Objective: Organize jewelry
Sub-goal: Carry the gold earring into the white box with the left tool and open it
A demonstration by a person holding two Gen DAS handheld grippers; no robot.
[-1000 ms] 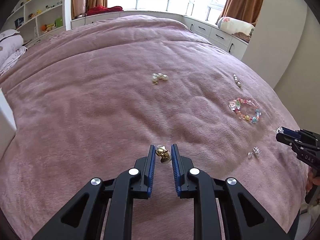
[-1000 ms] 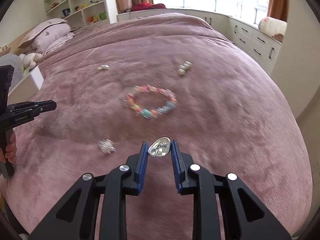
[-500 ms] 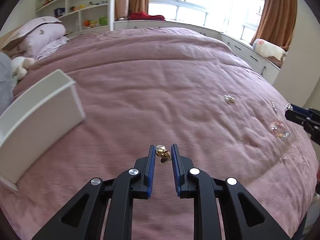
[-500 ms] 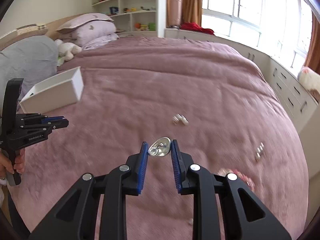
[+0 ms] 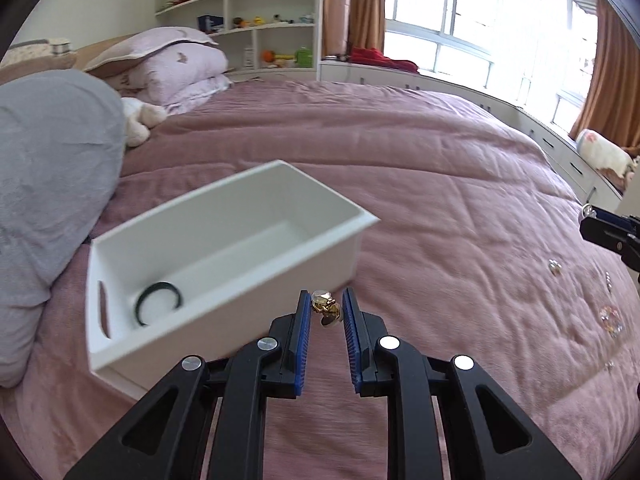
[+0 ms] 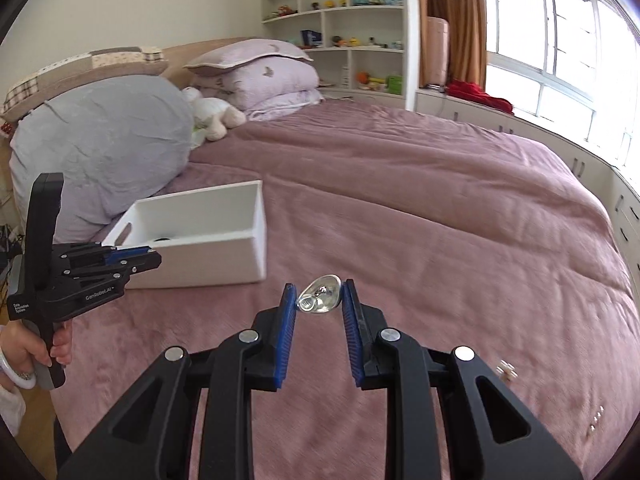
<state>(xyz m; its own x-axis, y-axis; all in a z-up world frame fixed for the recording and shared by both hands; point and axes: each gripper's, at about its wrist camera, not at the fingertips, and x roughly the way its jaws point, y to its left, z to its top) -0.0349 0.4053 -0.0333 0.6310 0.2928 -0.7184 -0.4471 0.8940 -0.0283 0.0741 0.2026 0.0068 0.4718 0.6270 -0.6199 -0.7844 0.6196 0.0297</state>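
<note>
From the left wrist camera, I see my left gripper point(image 5: 326, 312) with its blue pads drawn in on a small gold earring point(image 5: 325, 307), pinched at the tips. Just past the jaws and to their left sits the white box point(image 5: 340, 200) on the pink bedspread point(image 5: 440, 208), its near wall almost under the left finger. A dark ring-shaped bracelet point(image 5: 158, 302) lies on the box floor near the handle-slot end. Far off to the right of the jaws, the tip of my right gripper point(image 5: 592, 218) pokes in at the edge, and loose beaded pieces point(image 5: 610, 320) lie on the cover below it.

From the right wrist camera, my right gripper point(image 6: 320, 300) has its jaws closed on a silver earring point(image 6: 320, 300), held between the pad tips. The white box point(image 6: 192, 252) stands ahead and to the left of these jaws. The left gripper point(image 6: 154, 260) reaches toward the box's near corner, with a hand point(image 6: 32, 348) on its grip. Small pearl pieces point(image 6: 506, 370) lie to the right of the jaws.
</note>
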